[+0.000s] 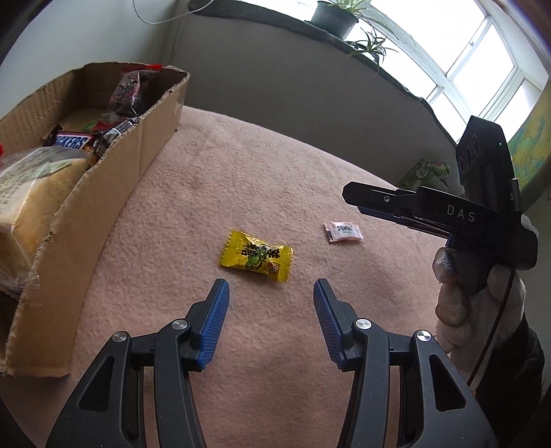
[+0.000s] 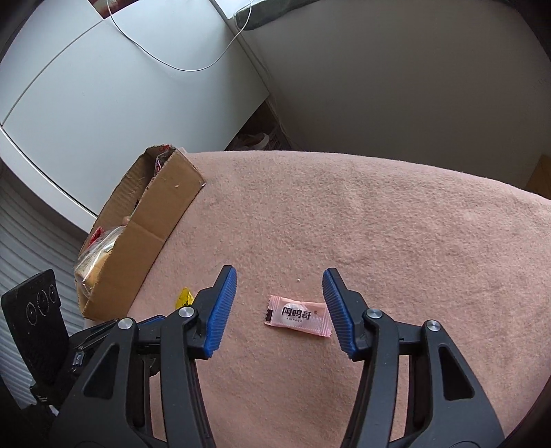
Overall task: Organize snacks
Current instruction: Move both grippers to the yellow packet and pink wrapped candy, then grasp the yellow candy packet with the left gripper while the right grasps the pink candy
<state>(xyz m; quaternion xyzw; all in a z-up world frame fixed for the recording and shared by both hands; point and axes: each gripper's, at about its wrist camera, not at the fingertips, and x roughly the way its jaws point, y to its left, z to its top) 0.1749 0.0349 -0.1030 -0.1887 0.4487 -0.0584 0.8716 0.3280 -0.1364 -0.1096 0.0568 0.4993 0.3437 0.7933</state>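
A yellow candy packet (image 1: pixel 256 255) lies on the pink cloth just ahead of my open, empty left gripper (image 1: pixel 271 287). A small pink candy packet (image 2: pixel 298 316) lies between the open fingers of my right gripper (image 2: pixel 279 275), which is also empty; it shows in the left wrist view (image 1: pixel 343 232) too. The right gripper appears side-on in the left wrist view (image 1: pixel 354 196), above the pink packet. A corner of the yellow packet (image 2: pixel 184 297) peeks out behind the right gripper's left finger. A cardboard box (image 1: pixel 113 193) at the left holds a Snickers bar (image 1: pixel 70 140) and other snacks.
The box also shows in the right wrist view (image 2: pixel 158 220), at the cloth's left edge. A bagged loaf (image 1: pixel 27 203) fills its near end. Potted plants (image 1: pixel 335 15) stand on the windowsill behind. A white cabinet (image 2: pixel 120 86) stands beyond the table.
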